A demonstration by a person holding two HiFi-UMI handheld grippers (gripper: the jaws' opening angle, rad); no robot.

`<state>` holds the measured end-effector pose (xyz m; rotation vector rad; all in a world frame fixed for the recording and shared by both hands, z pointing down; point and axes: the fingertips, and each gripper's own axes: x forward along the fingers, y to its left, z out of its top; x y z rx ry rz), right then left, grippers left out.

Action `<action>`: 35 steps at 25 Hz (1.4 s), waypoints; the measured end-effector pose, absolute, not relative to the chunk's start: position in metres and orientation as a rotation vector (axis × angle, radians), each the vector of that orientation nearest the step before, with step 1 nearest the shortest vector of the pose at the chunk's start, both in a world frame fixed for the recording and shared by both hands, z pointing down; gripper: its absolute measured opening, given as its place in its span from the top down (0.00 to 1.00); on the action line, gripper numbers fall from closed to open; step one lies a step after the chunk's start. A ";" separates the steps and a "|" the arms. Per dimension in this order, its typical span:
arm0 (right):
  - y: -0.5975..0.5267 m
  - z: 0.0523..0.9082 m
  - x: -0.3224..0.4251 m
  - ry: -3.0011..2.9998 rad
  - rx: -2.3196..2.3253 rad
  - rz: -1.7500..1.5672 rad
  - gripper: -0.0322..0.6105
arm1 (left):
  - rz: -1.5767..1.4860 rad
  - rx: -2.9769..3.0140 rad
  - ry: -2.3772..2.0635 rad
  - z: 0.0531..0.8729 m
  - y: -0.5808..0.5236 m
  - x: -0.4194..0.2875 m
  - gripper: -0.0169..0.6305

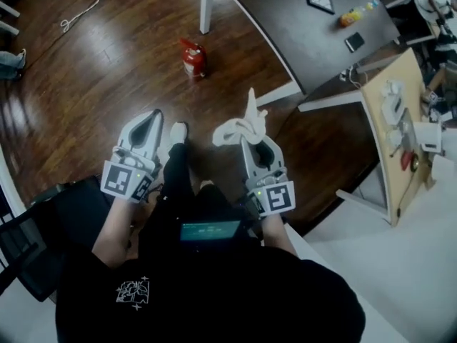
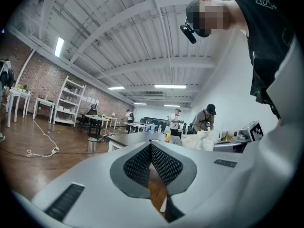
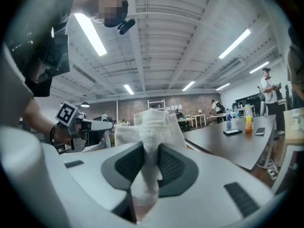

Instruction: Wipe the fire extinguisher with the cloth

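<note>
1. A dark plank floor [image 1: 93, 84] is seen across the upper left of the head view, with a white cable [image 1: 84, 11] lying at the top left.
2. A dark tabletop [image 1: 300, 27] on white legs [image 1: 207, 6] is shown at the top centre and right.
3. A pale wooden desk [image 1: 382, 156] is placed at the right edge.
4. In the left gripper view, a brick wall [image 2: 40, 77] and white shelving [image 2: 69, 103] are found at the left, under a white ribbed ceiling [image 2: 142, 37] lit by strip lights [image 2: 169, 86].
</note>
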<state>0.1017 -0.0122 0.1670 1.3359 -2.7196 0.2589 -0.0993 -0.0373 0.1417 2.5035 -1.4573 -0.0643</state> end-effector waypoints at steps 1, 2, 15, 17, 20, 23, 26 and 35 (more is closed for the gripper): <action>-0.005 0.152 0.105 -2.725 1.341 0.247 0.80 | -0.059 2.511 -1.463 0.130 -0.028 -0.091 0.97; 0.004 0.139 0.107 -2.728 1.335 0.232 0.80 | -0.058 2.515 -1.475 0.118 -0.017 -0.085 0.97; 0.095 0.086 0.120 -2.755 1.317 0.193 0.80 | -0.140 2.507 -1.556 0.063 0.085 -0.028 0.97; 0.100 0.078 0.117 -2.762 1.311 0.206 0.80 | -0.149 2.507 -1.562 0.057 0.091 -0.029 0.97; 0.103 0.067 0.110 -2.786 1.298 0.197 0.80 | -0.165 2.508 -1.579 0.042 0.098 -0.033 0.97; 0.105 0.054 0.098 -2.792 1.312 0.181 0.80 | -0.181 2.516 -1.600 0.028 0.101 -0.044 0.97; 0.107 0.043 0.082 -2.805 1.319 0.180 0.80 | -0.172 2.536 -1.588 0.020 0.106 -0.054 0.97; 0.091 0.026 0.083 -2.817 1.369 0.185 0.80 | -0.177 2.534 -1.605 0.010 0.102 -0.056 0.97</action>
